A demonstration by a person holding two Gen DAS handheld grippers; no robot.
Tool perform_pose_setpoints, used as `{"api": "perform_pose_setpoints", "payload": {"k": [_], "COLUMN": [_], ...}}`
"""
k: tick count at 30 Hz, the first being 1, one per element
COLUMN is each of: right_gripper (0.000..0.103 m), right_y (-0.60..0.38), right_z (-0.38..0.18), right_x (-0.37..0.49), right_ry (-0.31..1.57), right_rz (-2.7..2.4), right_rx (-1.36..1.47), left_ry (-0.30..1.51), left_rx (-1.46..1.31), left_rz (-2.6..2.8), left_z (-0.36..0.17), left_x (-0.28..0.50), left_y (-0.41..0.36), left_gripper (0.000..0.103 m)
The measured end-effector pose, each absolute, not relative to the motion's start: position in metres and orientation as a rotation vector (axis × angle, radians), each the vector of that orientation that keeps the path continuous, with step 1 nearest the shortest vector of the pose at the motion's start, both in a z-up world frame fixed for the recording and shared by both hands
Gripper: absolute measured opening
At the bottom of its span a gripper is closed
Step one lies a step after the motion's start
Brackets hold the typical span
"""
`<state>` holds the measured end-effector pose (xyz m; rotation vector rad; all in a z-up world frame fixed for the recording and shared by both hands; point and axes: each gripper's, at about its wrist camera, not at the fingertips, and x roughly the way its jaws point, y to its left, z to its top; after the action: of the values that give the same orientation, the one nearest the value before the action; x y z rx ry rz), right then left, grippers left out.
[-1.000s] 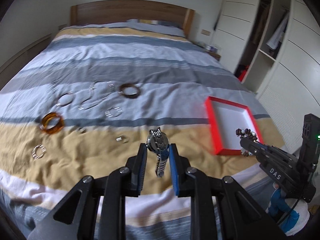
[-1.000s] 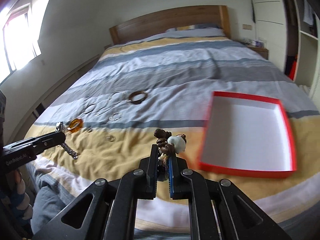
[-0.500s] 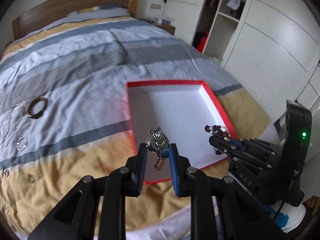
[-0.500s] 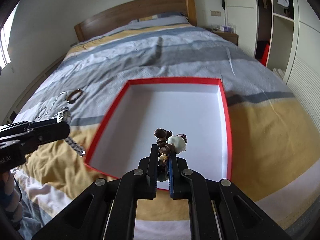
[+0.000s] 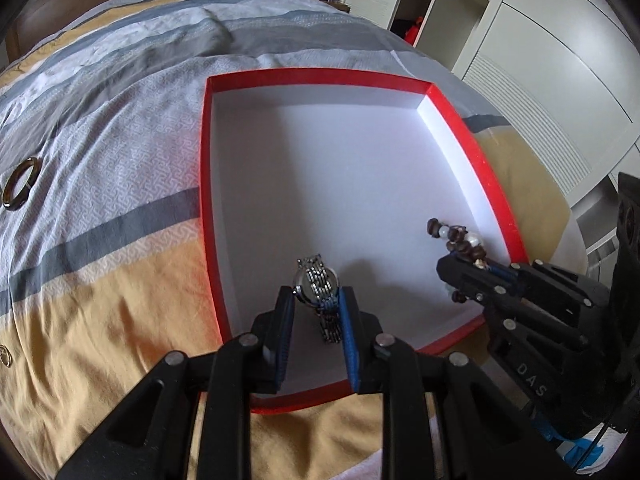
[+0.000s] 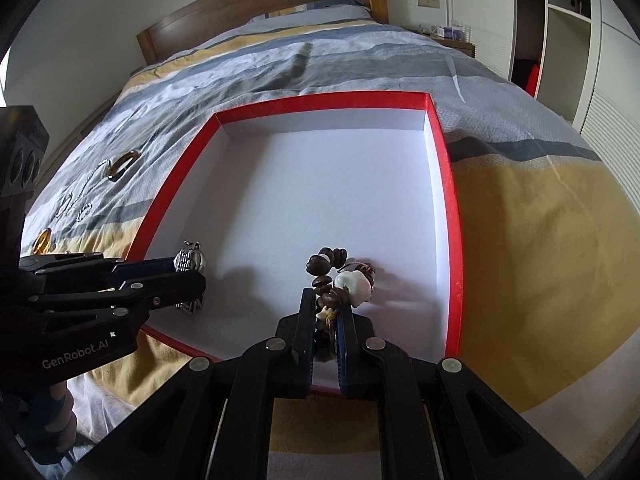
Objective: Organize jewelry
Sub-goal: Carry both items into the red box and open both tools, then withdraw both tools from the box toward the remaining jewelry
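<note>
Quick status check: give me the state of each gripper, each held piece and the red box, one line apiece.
left gripper: shut on the watch, over the box
watch: gripped, band hanging down
right gripper: shut on the bead bracelet, over the box
bead bracelet: gripped, not yet released
red box: open on the bed, white floor bare
brown bangle: lying on the bedspread

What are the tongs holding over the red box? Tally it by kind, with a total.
Watch, in the left tongs: 1
Bead bracelet, in the right tongs: 1
Total: 2
</note>
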<state>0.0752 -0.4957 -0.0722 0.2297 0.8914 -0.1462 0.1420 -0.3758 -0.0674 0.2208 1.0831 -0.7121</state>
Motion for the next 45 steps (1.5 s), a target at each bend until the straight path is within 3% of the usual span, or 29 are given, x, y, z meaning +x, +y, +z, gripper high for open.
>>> {"api": "perform_pose_setpoints", "payload": {"k": [5,7,8,9,26,36,40,45], "right_gripper": [0.013,0.024,0.04,0.044,0.045,0.044,0.044,0.044], "right_y": [-0.495,-0.495,-0.495,-0.496,-0.48,-0.4,-0.368,-0.338], "right_z": [-0.07,-0.067,-0.064,-0.061,0.029,0.099,0.12,0.135], "right_x": [0.072,0.07,0.067,0.063,-0.024,-0.068,-0.08,-0.077], "right_ry": [0.892,0.886,0.88,0.873,0.733,0.619,0.583,0.572], "right_rz": [-0.148,-0.157,-0.164,-0.168,-0.242,-0.173,-0.121,-0.073], "right_rx": [0.224,0.225,0.227,0.236,0.258,0.19,0.179,0.157], "left_ry": [1.095,1.098,1.099,1.099,0.932,0.851,0.814,0.787], "left_rx": [0.201,0.198,0.191,0.187,0.169,0.154,0.121,0.073], "left_rz": [-0.709,-0.707,-0.706,-0.702,-0.729,-0.593,-0.535,-0.441], "left_z": [-0.068,-0.066,-0.064,-0.062,0.036,0.077,0.087,0.086], "left_x": [0.143,0.143,0.142,0.142,0.08,0.036,0.021,0.013], "left_y": [-0.371,-0.371,-0.368,-0.367,-0.303,-0.184,-0.13,-0.058], "left_gripper": [0.022,0.023,0.024,0.028,0.029,0.03,0.041,0.041]}}
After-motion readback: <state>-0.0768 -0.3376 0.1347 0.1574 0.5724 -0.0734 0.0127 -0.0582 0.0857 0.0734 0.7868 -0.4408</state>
